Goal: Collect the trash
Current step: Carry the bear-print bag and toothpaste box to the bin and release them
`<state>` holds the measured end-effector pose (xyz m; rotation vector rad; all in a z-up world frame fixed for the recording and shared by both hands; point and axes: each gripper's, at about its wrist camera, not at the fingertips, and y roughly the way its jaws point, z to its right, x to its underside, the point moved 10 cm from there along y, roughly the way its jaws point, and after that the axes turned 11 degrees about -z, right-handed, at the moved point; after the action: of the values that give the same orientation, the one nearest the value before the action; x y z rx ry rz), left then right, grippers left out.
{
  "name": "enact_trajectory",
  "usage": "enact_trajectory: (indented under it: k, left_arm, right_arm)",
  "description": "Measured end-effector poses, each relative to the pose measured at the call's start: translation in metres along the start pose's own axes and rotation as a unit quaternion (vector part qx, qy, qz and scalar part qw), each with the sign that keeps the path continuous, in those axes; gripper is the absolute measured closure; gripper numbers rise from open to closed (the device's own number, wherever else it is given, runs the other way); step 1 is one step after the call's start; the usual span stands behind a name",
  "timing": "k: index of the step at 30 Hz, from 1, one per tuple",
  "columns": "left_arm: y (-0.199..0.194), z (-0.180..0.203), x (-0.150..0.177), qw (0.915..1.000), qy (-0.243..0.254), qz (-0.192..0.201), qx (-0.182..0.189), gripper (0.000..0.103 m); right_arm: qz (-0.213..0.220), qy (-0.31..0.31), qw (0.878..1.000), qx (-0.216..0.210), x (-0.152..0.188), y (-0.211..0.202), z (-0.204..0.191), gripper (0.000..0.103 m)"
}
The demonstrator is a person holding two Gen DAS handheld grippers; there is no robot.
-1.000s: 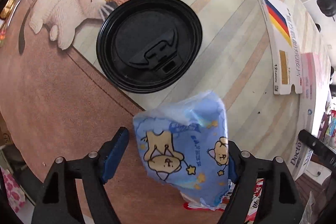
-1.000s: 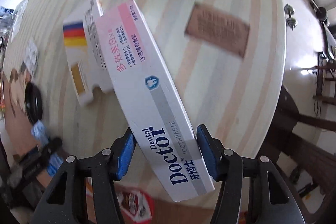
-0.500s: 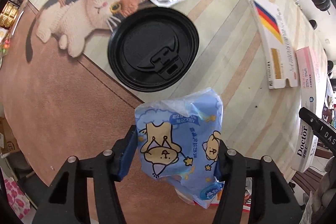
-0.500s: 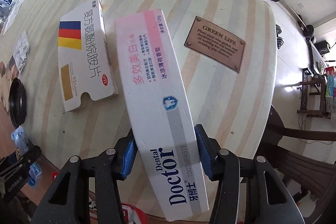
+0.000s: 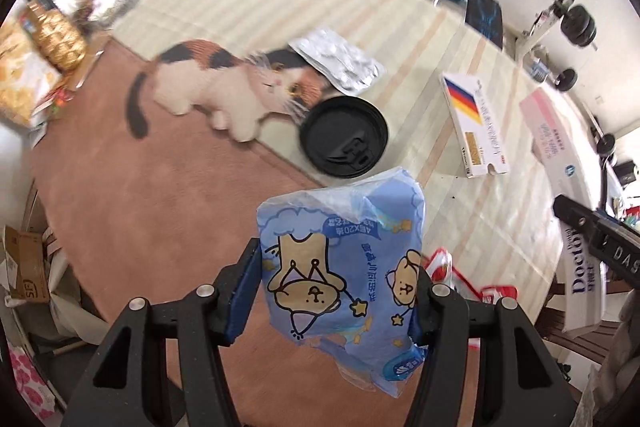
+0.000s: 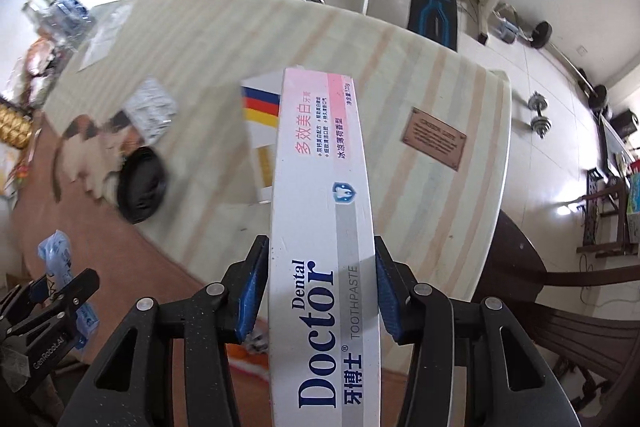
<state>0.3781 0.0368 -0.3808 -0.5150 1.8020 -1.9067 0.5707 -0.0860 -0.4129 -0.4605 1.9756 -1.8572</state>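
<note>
My left gripper [image 5: 334,293] is shut on a blue plastic wrapper with cartoon bears [image 5: 344,259] and holds it above the brown floor mat. My right gripper [image 6: 320,285] is shut on a long white and pink toothpaste box [image 6: 320,211], lifted above the striped table [image 6: 440,75]. On the table lie a black cup lid [image 5: 345,142], a silver foil blister pack [image 5: 340,61] and a white medicine box with coloured stripes [image 5: 476,125]. The toothpaste box also shows at the right of the left wrist view [image 5: 560,163].
A calico cat picture [image 5: 224,83] is printed on the mat by the table edge. A red and white wrapper [image 5: 452,275] lies below the left gripper. A brass plaque [image 6: 434,139] sits on the table. Snack bags, a cardboard box and gym weights stand around.
Both grippers have risen and pulled back from the table with their loads. The left gripper closed on the blue wrapper. The table items now look smaller and farther.
</note>
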Motion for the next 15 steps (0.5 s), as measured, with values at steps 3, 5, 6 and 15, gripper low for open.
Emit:
enact_trajectory:
  k: [3,5,6,15]
  left_arm:
    - [-0.021,-0.033,0.018,0.9997,-0.015,0.019,0.010,0.047]
    - [-0.032,-0.059,0.037,0.9991,-0.027,0.028,0.015,0.047]
    - [-0.038,-0.074,0.050,0.9987,-0.034,0.033,0.016,0.047]
    - [-0.040,-0.226,0.190,0.9922,-0.119,0.036,0.006,0.047]
  right_arm:
    - [0.017,-0.023,1.000,-0.012,0.023,-0.029,-0.042,0.052]
    - [0.025,-0.041,0.999,-0.018,0.040,-0.040,-0.063,0.052]
    - [0.028,-0.052,0.998,-0.023,0.055,-0.045,-0.081,0.052]
    - [0.007,-0.136,0.989,-0.054,0.196,-0.028,-0.224,0.052]
